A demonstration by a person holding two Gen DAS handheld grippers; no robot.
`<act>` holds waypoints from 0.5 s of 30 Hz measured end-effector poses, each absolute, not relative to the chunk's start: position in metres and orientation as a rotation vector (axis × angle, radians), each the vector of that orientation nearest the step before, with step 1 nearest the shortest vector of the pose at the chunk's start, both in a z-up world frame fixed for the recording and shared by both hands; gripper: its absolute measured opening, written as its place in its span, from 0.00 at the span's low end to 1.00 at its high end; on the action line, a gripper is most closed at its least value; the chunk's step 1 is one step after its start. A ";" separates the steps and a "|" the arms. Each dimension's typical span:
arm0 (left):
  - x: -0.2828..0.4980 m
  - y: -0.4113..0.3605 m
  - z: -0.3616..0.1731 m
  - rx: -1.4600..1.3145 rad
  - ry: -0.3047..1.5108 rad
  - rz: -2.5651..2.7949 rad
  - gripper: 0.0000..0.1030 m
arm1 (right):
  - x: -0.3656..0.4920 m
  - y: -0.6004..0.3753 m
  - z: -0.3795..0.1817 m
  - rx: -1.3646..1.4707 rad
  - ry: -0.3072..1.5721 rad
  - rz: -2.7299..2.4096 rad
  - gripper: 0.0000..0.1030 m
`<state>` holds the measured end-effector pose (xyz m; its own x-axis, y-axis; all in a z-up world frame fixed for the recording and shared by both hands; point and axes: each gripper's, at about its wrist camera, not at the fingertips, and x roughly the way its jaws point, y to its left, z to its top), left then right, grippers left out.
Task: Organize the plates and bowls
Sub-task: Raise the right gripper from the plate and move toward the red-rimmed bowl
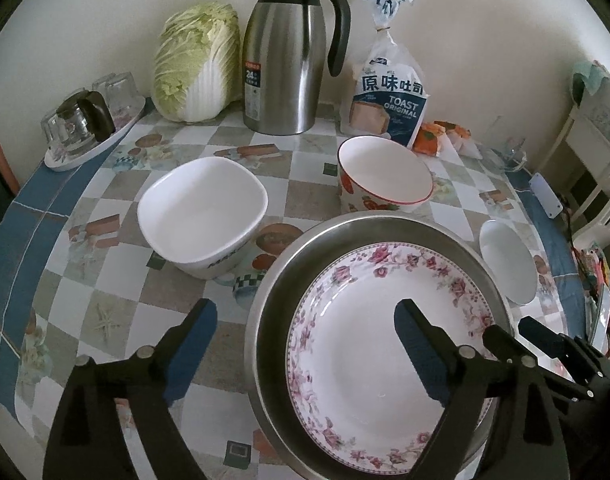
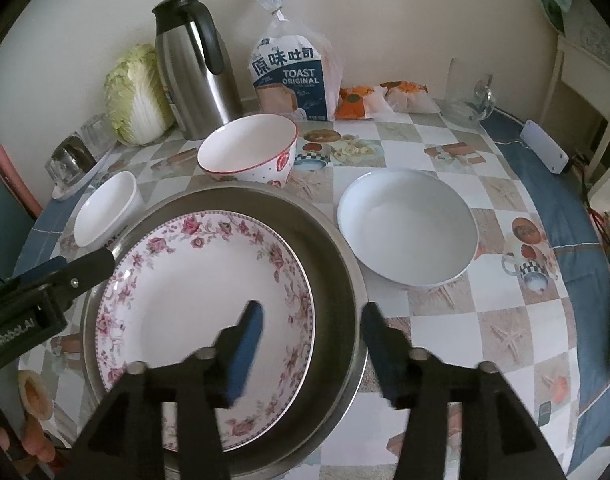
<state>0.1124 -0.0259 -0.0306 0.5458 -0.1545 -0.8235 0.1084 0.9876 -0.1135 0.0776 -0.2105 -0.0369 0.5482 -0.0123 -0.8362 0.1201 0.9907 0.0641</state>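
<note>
A floral-rimmed plate (image 1: 369, 336) (image 2: 193, 304) lies inside a wide steel basin (image 1: 277, 304) (image 2: 329, 264) near the table's front. My left gripper (image 1: 305, 336) is open and straddles the basin's left rim. My right gripper (image 2: 311, 340) is open and straddles the basin's right rim; it also shows in the left wrist view (image 1: 517, 340). A square white bowl (image 1: 203, 212) (image 2: 105, 212) stands left of the basin. A red-patterned bowl (image 1: 385, 176) (image 2: 249, 152) stands behind it. A plain white plate (image 2: 409, 224) (image 1: 509, 264) lies to the right.
Along the back wall stand a napa cabbage (image 1: 197, 64), a steel thermos jug (image 1: 293, 60), a toast bag (image 1: 389, 92) and orange snack packets (image 2: 361, 102). A tray of glasses (image 1: 85, 128) sits at the far left. A white chair (image 1: 597, 168) stands on the right.
</note>
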 end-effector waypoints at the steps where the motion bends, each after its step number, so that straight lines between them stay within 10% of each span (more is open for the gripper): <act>1: 0.112 -0.026 -0.031 -0.050 0.982 -0.152 0.88 | 0.078 -0.211 -0.037 0.117 0.989 -0.078 0.58; 15: 0.110 -0.025 -0.028 -0.062 0.950 -0.150 0.94 | 0.076 -0.206 -0.035 0.095 0.959 -0.053 1.00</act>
<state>0.1104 -0.0250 -0.0280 0.5726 -0.1550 -0.8051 0.1010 0.9878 -0.1184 0.0758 -0.2061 -0.0348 0.5736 -0.0034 -0.8191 0.0874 0.9945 0.0570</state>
